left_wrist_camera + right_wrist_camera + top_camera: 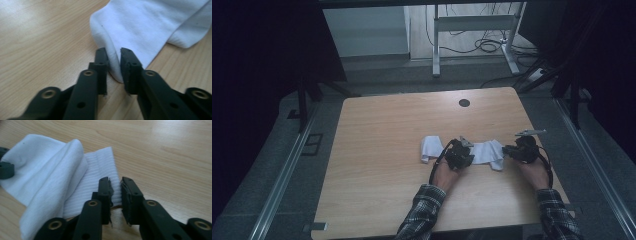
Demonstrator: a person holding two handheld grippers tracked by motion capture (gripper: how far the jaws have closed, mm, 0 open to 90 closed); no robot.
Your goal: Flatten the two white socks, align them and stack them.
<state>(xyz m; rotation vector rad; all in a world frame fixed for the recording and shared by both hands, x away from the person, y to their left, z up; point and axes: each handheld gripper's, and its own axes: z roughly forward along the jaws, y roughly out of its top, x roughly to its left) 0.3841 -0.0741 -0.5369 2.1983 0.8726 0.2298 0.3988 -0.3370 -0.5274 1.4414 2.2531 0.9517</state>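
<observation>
1. White knit cloth sits right in the mouth of the left hand-held gripper (114, 53): its jaws stand a narrow gap apart with a folded edge of the white cloth (150, 27) between them, not visibly pinched shut, so call it a bite about to close.
2. Over to the right hand-held gripper (115, 182): same story, jaws slightly parted, straddling the ribbed end of the cloth (100, 170). Frayed padding lines the inner faces; nothing is firmly held yet, as far as I can judge.
3. From the high view, the left hand-held gripper (460, 152) is at the middle of the cloth (484, 151), and the right hand-held gripper (523, 148) is at the cloth's right end.
4. The cloth lies as a long band, its long axis running parallel to the near edge of the worktop (377, 150), in the near half, somewhat right of centre. Its left end reaches past the left hand-held gripper, free on the wood.
5. The relation that matters: the cloth lies straight ahead of both sets of jaws, each already touching or just beside fabric. The right one owns the ribbed end; the left one is nearer the loose left portion.
</observation>
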